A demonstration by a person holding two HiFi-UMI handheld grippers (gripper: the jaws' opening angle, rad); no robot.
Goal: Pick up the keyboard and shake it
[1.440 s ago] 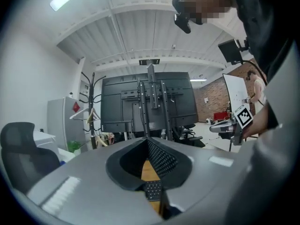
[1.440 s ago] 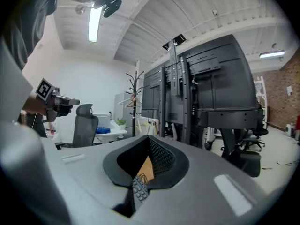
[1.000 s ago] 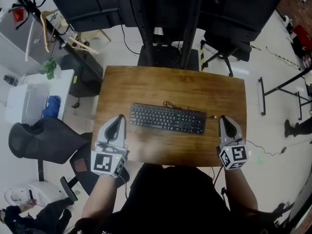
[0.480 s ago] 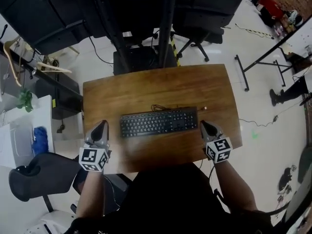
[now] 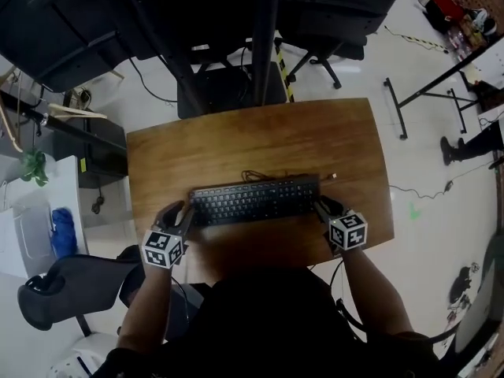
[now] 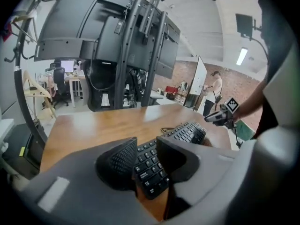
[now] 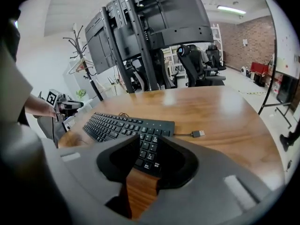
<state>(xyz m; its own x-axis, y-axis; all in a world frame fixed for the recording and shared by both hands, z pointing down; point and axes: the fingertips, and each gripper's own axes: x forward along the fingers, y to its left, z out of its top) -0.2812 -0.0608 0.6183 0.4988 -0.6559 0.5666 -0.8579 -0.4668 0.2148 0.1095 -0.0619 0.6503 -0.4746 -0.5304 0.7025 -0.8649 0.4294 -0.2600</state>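
A black keyboard [image 5: 253, 201] lies flat on the wooden table [image 5: 252, 136], near its front edge. My left gripper [image 5: 183, 215] sits low at the keyboard's left end and my right gripper [image 5: 321, 206] at its right end. Both sets of jaws have just been opening. In the left gripper view, the keyboard's [image 6: 149, 165] end corner shows in the gap of the left gripper [image 6: 146, 146], pads off it. In the right gripper view, the keyboard's [image 7: 119, 124] right end lies between the spread jaws of the right gripper [image 7: 144, 151], untouched.
The keyboard's cable curls behind it, and its loose USB plug [image 7: 198, 134] lies on the table at the right. Dark monitors on a stand [image 5: 236, 22] rise beyond the far edge. An office chair [image 5: 67, 286] and a white side table [image 5: 27, 219] stand at the left.
Both grippers have come down from beside the keyboard to its two ends, and both sets of jaws have gone from shut to open. The keyboard has not moved.
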